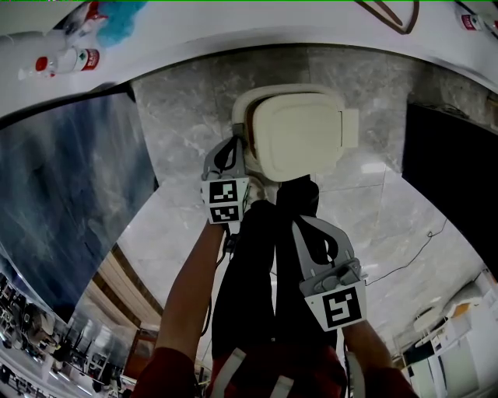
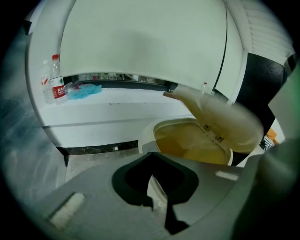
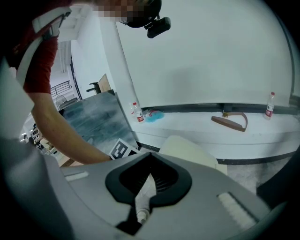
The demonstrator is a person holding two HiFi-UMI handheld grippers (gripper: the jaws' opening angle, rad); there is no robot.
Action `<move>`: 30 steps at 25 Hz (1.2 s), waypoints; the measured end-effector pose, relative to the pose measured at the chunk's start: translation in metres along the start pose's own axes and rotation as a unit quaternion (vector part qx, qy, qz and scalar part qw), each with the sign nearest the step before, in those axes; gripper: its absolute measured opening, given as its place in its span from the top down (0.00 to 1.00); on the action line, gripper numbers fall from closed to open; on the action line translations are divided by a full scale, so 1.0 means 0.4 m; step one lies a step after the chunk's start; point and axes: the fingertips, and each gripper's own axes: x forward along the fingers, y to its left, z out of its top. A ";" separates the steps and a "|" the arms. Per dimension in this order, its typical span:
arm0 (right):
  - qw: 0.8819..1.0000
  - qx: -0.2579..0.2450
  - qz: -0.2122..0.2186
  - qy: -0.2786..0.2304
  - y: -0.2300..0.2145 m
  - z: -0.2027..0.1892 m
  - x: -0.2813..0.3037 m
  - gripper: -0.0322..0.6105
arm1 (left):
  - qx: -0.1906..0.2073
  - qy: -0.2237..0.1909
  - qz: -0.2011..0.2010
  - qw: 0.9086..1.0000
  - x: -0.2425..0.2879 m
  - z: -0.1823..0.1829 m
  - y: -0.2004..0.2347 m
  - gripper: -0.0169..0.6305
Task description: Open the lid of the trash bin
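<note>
Far left, two clear plastic bottles with red labels [image 1: 58,62] stand on the white ledge [image 1: 233,23], with a crumpled blue cloth [image 1: 120,19] just beside them. Below the ledge runs the grey marble floor [image 1: 187,116].

Moving in, here's the left gripper [image 1: 231,151], down low at the left rim of the cream plastic trash bin [image 1: 243,109]. Its own view shows the jaws drawn together, just a thin seam between them and nothing caught there. I can't tell whether the tips touch the rim.

Centre stage, the bin sits on the floor right in front of the ledge, and its rounded cream lid [image 2: 220,119] is up! The left gripper view shows it tilted high on the right-hand side, and the yellowish inside [image 2: 187,145] is open to see. From the head view, the lid [image 1: 299,132] hangs over most of the opening, with a dark gap along the left edge.

Below the bin, the person's legs in black trousers [image 1: 257,264] stand between the two arms.

On to the right gripper [image 1: 311,233], held back near the legs and well apart from the bin. Its jaws are closed on each other with nothing between them.

Far right on the ledge lies a brown curved strap [image 3: 232,121].
</note>
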 end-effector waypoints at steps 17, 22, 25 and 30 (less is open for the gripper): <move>1.000 -0.011 -0.005 -0.009 0.008 0.015 -0.025 0.95 | -0.002 -0.012 -0.002 1.000 -0.006 0.004 -0.010 0.97; 1.000 -0.019 -0.006 -0.011 -0.001 0.034 -0.046 0.95 | -0.024 0.024 -0.009 0.999 -0.024 -0.009 -0.015 0.97; 1.000 -0.021 -0.015 -0.017 -0.008 0.054 -0.057 0.95 | -0.038 0.033 -0.010 0.999 -0.058 -0.018 -0.021 0.97; 0.998 -0.044 -0.023 -0.027 -0.003 0.109 -0.084 0.95 | -0.047 0.035 -0.024 0.998 -0.156 -0.008 -0.043 0.97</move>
